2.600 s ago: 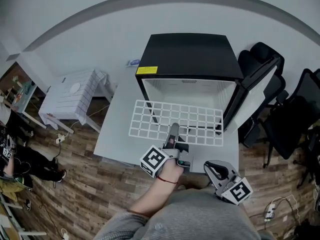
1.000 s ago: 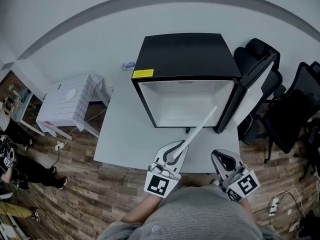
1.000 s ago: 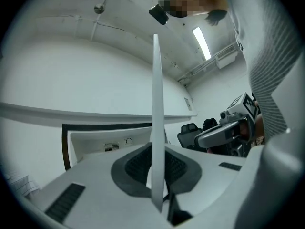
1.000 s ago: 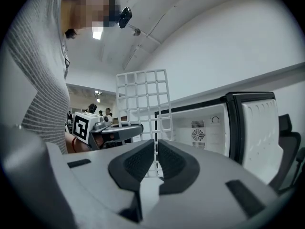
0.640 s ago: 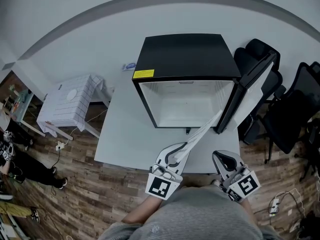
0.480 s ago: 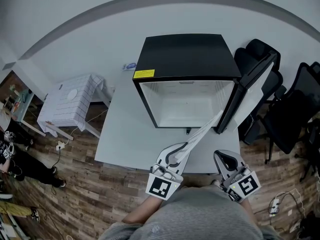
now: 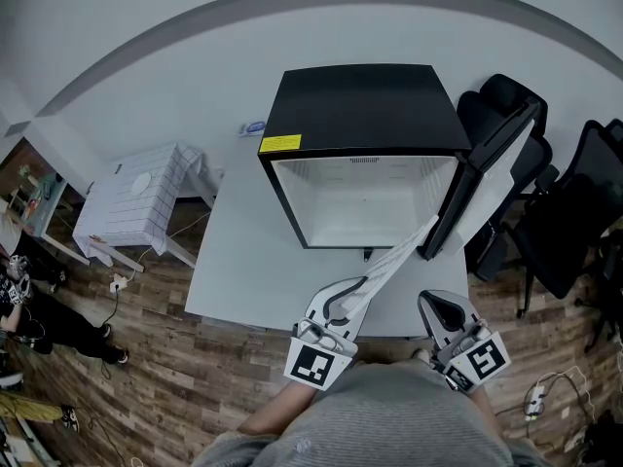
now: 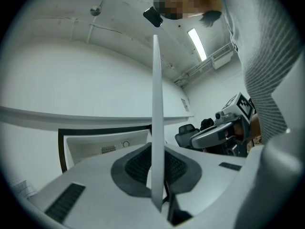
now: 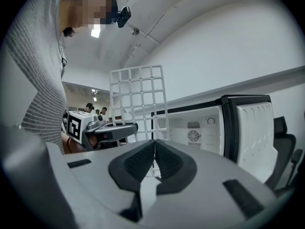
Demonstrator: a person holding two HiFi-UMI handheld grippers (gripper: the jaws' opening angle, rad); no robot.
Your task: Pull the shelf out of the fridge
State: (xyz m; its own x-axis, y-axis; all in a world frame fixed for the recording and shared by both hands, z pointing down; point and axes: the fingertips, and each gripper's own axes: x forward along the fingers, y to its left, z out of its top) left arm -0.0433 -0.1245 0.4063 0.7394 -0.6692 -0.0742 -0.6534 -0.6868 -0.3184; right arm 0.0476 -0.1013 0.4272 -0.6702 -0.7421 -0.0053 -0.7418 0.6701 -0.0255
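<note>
The white wire shelf [image 7: 394, 254] is out of the black mini fridge [image 7: 360, 115] and stands upright, edge-on from above, over the table's front. My left gripper [image 7: 342, 297] is shut on its lower edge; in the left gripper view the shelf [image 8: 156, 109] is a thin vertical strip between the pads. In the right gripper view the shelf's grid [image 9: 138, 97] stands in front of the open fridge [image 9: 195, 125], with the left gripper [image 9: 102, 128] beneath it. My right gripper [image 7: 435, 305] hangs to the right of the shelf, shut on nothing, pads [image 9: 143, 161] touching.
The fridge door [image 7: 492, 178] is swung open to the right. The fridge stands on a pale grey table [image 7: 243, 261]. Black office chairs [image 7: 574, 222] crowd the right side. A small white cloth-covered table [image 7: 131, 197] stands at the left, and a person [image 7: 19, 305] is at the far left edge.
Earlier the shelf lay flat at the fridge mouth. It now stands upright in the left gripper, closer to the body. Over the last second it only leaned slightly; both grippers kept still.
</note>
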